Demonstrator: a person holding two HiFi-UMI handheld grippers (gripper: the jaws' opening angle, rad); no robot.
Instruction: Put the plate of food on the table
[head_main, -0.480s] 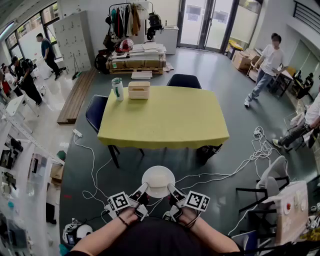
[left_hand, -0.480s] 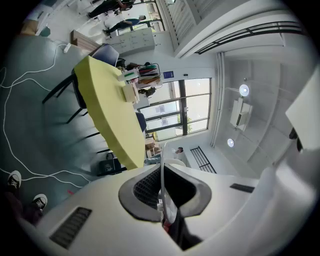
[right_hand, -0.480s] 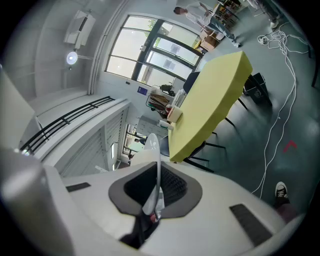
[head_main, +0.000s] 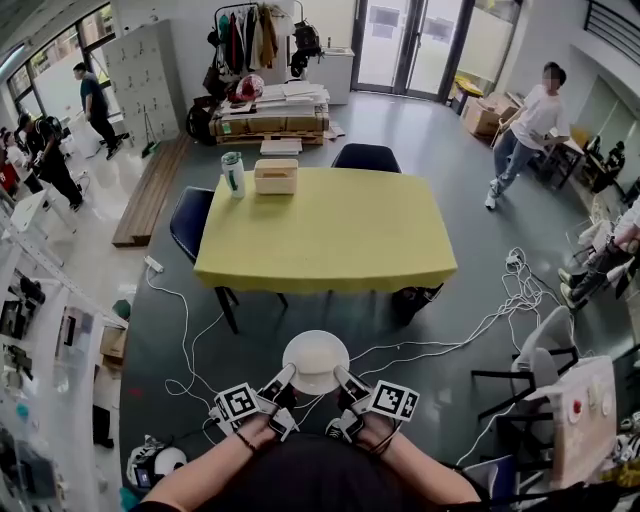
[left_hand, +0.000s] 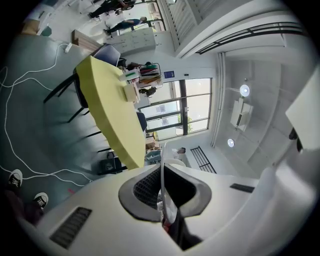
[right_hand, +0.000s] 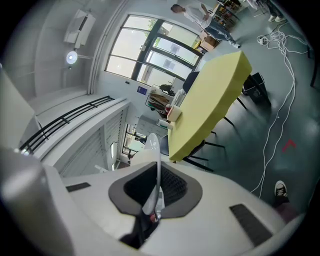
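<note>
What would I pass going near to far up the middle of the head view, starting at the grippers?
Left gripper and right gripper side by side, both shut on the plate → plate → yellow table → dark chair → loaded pallet → clothes rack.

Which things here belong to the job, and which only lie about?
For the job: white plate, gripped at its rim by the left tool and the right tool; yellow table.
Lying about: bottle and box on the table, dark chairs, floor cables.
</note>
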